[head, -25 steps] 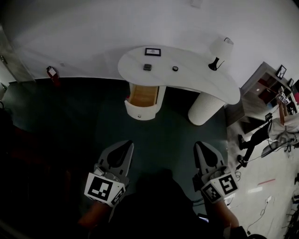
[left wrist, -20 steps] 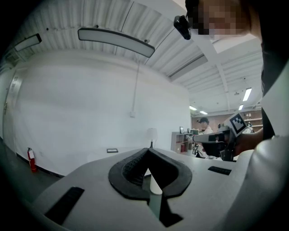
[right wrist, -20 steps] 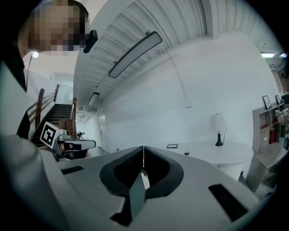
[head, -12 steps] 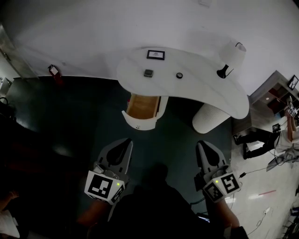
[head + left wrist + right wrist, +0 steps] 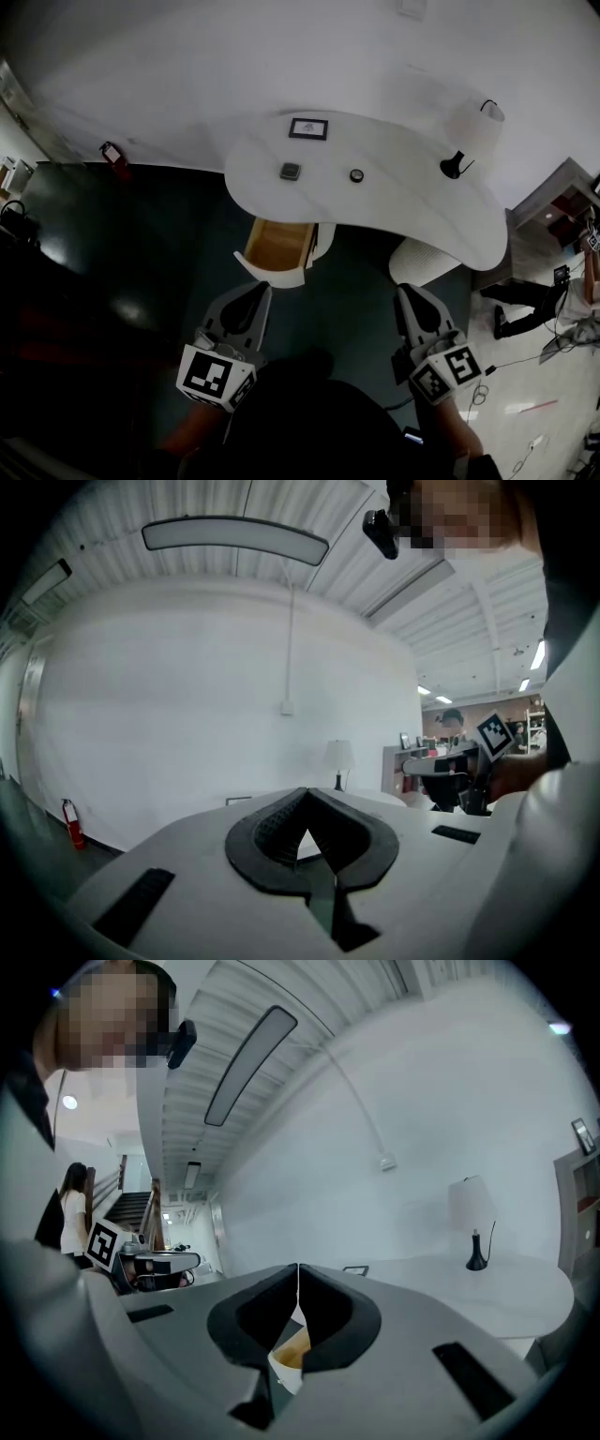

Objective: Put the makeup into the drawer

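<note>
Two small makeup pieces lie on the white curved desk [image 5: 403,202]: a dark square compact [image 5: 290,171] and a small round pot [image 5: 356,175]. Below the desk's left part a drawer [image 5: 270,272] stands pulled out, its wooden inside bare. My left gripper [image 5: 260,291] is shut with nothing in it, just short of the drawer's front. My right gripper [image 5: 405,291] is likewise shut with nothing in it, in front of the desk's round pedestal [image 5: 422,262]. The left gripper [image 5: 305,796] and the right gripper [image 5: 297,1271] show closed jaws in their own views, and the drawer [image 5: 289,1352] shows below the right one.
A picture frame [image 5: 308,128] and a table lamp [image 5: 469,131] stand at the desk's back by the white wall. A red fire extinguisher [image 5: 114,155] sits on the dark floor at the left. Shelves and a person [image 5: 525,305] are at the right.
Both grippers have been carried forward toward the desk. The desk and the open drawer now sit lower and closer in the head view. The jaws have stayed shut.
</note>
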`<state>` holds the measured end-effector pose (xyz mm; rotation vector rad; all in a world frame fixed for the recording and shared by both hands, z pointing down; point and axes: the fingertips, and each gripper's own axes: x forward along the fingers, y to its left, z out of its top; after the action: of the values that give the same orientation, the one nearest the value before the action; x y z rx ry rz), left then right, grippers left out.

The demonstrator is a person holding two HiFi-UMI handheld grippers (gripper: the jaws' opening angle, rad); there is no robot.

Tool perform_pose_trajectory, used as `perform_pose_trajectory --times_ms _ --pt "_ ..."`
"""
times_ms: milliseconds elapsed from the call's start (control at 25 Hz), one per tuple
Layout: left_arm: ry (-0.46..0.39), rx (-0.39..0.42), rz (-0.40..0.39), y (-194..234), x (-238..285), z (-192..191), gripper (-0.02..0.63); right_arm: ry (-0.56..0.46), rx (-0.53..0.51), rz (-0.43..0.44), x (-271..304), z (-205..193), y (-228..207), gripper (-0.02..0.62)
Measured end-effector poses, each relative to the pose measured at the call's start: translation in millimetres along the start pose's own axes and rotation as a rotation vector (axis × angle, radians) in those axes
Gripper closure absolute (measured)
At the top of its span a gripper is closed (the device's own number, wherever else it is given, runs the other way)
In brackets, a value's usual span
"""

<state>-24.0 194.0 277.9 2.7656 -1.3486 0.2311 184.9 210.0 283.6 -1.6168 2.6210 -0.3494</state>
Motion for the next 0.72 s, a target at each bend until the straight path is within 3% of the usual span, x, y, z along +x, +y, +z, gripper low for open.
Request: perform_pose_trajectory --times_ms 280,600,720 --pt "-0.025 -0.028 0.011 29.9 38.4 9.3 0.595 0.04 -0.015 0.023 46.5 8.4 -18.5 0.578" --pt "-0.012 -0.04 0.013 95.1 99.9 4.7 0.594 0.074 -0.042 0.043 138.3 17.6 -39.0 0.578" --pt "-0.054 -0.039 -0.003 121.5 123.5 15.9 0.521 0.08 -0.065 0.065 178.6 24.9 -39.4 0.578"
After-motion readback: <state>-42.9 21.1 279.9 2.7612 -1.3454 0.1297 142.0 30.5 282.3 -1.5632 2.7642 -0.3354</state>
